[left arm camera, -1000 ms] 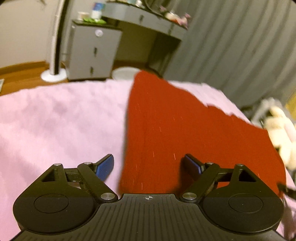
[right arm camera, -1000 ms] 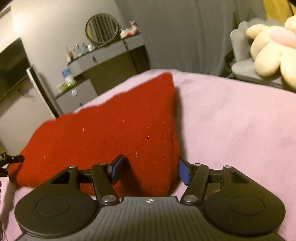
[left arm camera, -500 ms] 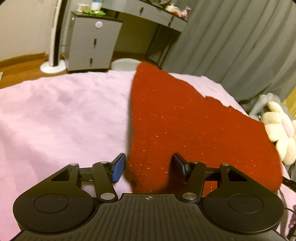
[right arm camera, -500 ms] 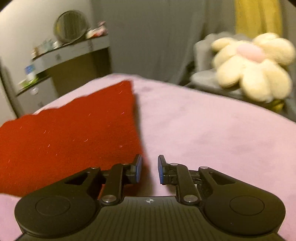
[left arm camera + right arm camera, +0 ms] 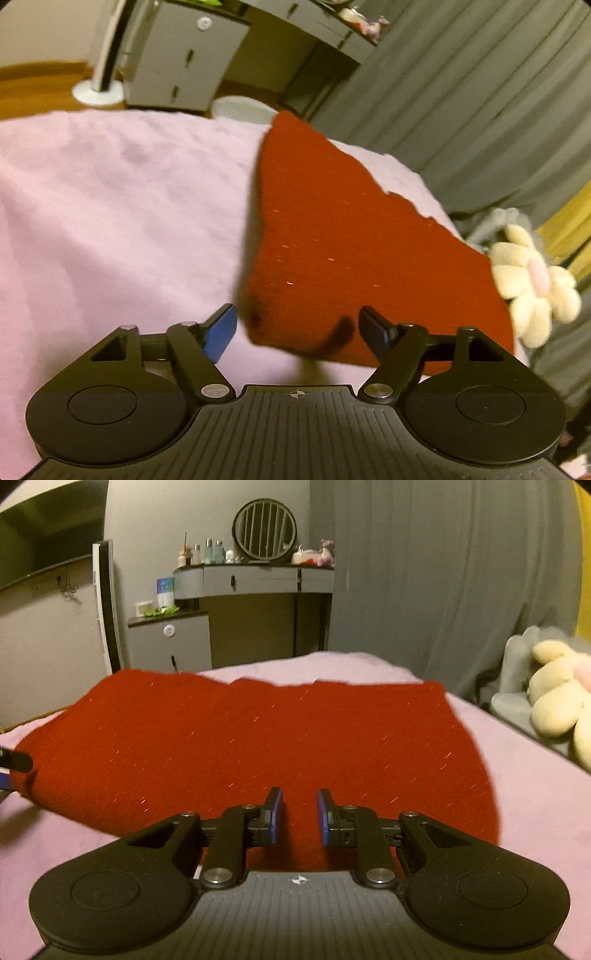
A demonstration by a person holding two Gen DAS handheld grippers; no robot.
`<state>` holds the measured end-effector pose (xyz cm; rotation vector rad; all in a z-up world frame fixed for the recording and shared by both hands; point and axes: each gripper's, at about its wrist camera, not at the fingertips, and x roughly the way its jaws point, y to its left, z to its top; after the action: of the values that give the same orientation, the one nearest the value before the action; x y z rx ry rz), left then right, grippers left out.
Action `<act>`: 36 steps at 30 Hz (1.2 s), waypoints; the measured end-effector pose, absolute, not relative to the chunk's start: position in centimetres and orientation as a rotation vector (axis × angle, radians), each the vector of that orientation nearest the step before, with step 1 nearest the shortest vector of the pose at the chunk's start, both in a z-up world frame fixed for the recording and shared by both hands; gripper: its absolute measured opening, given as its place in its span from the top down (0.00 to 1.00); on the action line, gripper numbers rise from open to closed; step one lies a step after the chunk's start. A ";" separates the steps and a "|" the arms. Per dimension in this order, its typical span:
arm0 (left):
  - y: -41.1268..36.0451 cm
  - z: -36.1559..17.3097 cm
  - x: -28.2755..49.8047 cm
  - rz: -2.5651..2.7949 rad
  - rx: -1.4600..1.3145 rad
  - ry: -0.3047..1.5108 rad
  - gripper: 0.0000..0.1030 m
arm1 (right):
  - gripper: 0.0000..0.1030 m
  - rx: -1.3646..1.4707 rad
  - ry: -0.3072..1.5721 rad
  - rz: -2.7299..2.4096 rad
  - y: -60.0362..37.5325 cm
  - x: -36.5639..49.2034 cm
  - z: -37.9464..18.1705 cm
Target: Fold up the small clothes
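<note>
Red knit garment point(image 5: 258, 738) w/ sparkly flecks lies flat on fuzzy pink bed point(image 5: 535, 805) (far edge jagged). Left gripper point(image 5: 297, 325) fingers opening round its corner; right gripper point(image 5: 299, 816) fingers opening, nothing gripped.

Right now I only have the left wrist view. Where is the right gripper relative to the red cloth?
Observer: The right gripper is at the middle of the cloth's near edge. Its jaws are opening from a narrow gap, and they do not seem to pinch any fabric.
Operator: Can you see my left gripper from there?
Observer: The left gripper, its jaws opening around the corner, shows only as a dark fingertip at the cloth's left corner.
</note>
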<state>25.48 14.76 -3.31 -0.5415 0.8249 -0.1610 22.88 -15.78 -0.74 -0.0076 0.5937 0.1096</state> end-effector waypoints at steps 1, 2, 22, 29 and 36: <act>14.7 -3.5 25.6 -0.164 -0.552 0.832 0.23 | 0.82 -0.013 0.595 0.103 -15.6 22.5 -0.7; 14.6 -3.6 25.8 -0.161 -0.561 0.837 0.23 | 0.82 -0.016 0.596 0.097 -15.8 22.4 -0.8; 13.3 -4.5 26.6 -0.129 -0.636 0.834 0.20 | 0.81 -0.065 0.603 0.067 -13.7 22.7 -1.5; 13.1 -2.8 26.0 -0.111 -0.591 0.783 0.20 | 0.79 -0.055 0.604 0.064 -14.1 22.8 -1.5; 13.3 -2.1 26.7 -0.106 -0.583 0.746 0.22 | 0.77 -0.067 0.599 0.056 -14.0 22.8 -1.6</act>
<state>26.75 13.29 -2.10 -0.5832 0.7459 -0.1063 22.75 -13.96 -1.64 -0.0674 0.5986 0.0564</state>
